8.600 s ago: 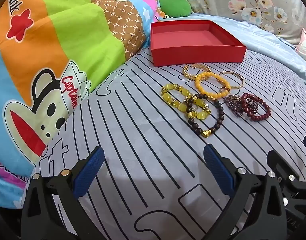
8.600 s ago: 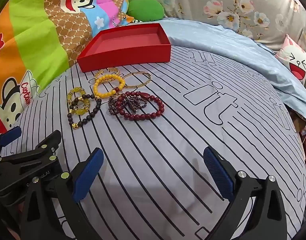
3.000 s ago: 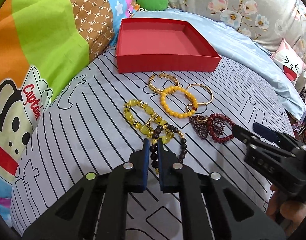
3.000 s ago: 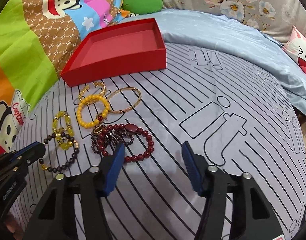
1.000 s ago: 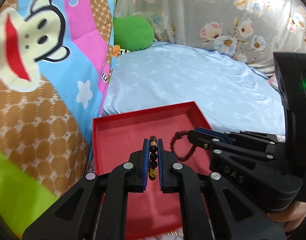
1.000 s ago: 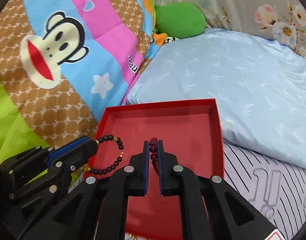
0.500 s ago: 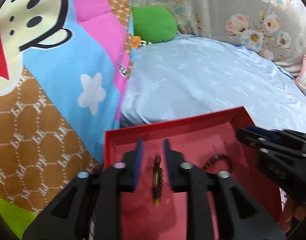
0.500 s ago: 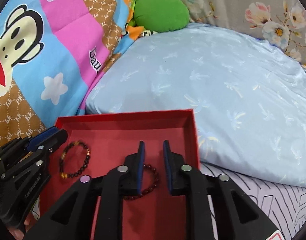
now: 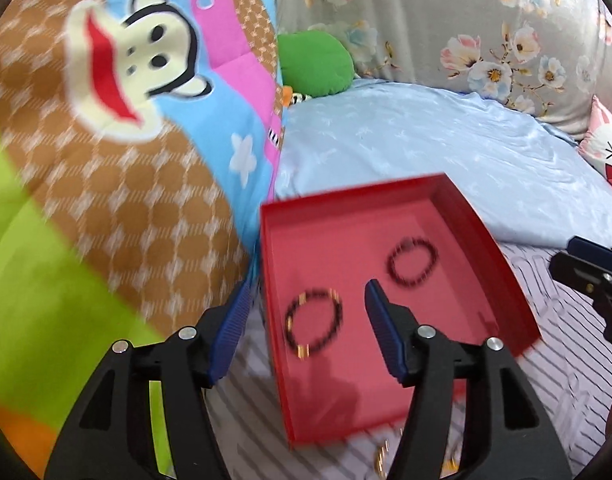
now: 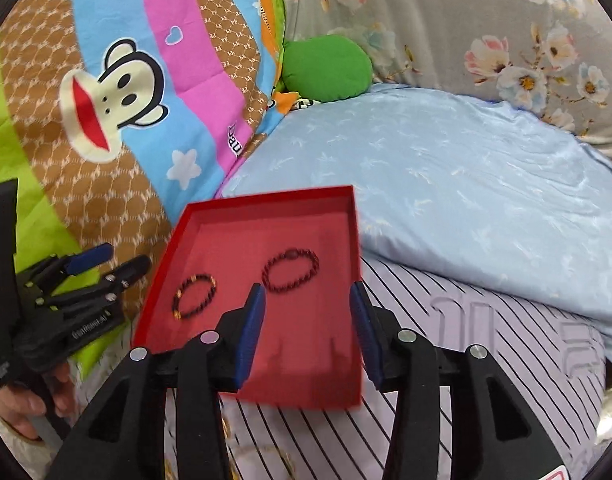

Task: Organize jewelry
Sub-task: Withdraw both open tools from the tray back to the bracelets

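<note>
Bedding fills both views: a striped bed cover (image 10: 485,320) carries one red tray (image 10: 262,210), backed by a pale blue quilt (image 10: 445,176) and a cartoon monkey blanket (image 10: 118,92). Two bracelets lie flat on the tray floor, apart from each other and clear of the walls: a dark beaded bracelet (image 10: 194,291) with gold accents toward the left wall, and a dark red beaded bracelet (image 10: 290,270) nearer the middle. The tray's near half is bare red floor. The left hand-held gripper (image 9: 306,326) hovers over the tray's near left corner, its jaws opening with nothing between them. The right hand-held gripper (image 10: 307,326) hangs over the tray's near right part, jaws also opening and empty. A few gold pieces (image 9: 381,458), blurred, lie on the cover just in front of the tray.
</note>
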`<act>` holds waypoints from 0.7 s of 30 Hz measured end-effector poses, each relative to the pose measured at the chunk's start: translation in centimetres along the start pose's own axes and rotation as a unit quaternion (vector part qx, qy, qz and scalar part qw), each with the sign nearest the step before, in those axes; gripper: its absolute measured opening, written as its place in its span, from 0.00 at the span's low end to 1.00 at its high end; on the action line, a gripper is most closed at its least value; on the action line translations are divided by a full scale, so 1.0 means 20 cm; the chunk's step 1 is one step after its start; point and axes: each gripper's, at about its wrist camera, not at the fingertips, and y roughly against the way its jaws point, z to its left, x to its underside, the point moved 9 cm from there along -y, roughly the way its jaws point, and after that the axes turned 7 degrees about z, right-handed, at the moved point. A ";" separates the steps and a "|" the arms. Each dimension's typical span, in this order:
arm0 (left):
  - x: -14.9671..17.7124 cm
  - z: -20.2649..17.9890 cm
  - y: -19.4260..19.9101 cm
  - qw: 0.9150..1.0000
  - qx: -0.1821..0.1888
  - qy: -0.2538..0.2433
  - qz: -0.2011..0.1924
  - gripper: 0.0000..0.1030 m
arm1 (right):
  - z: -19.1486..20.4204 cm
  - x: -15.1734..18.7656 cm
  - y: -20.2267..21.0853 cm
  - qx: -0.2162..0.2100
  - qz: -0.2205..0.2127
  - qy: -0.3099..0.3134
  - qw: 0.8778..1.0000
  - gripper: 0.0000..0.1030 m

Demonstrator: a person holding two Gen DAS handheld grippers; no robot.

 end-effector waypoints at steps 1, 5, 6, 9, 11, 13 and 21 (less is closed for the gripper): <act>0.04 0.00 0.03 1.000 0.000 0.002 0.000 0.55 | 0.00 0.07 0.04 0.009 0.002 0.006 1.000 0.42; 0.24 0.01 0.12 1.000 -0.005 0.011 0.012 0.55 | 0.02 0.29 0.14 0.012 0.017 0.007 1.000 0.42; 0.30 0.01 0.15 1.000 -0.002 0.015 0.017 0.55 | 0.03 0.36 0.16 0.008 0.024 0.004 1.000 0.42; 0.44 0.01 0.18 0.999 0.008 0.027 0.031 0.55 | 0.06 0.51 0.19 0.011 0.035 0.004 0.999 0.42; 0.56 0.00 0.20 0.998 0.015 0.036 0.045 0.55 | 0.09 0.62 0.21 0.015 0.046 0.009 0.999 0.42; 0.65 -0.01 0.21 0.998 0.015 0.042 0.054 0.55 | 0.11 0.71 0.22 0.009 0.057 0.004 0.998 0.42; 0.96 -0.11 0.24 0.994 0.043 0.052 0.090 0.55 | 0.19 0.99 0.18 -0.005 0.095 -0.004 0.996 0.42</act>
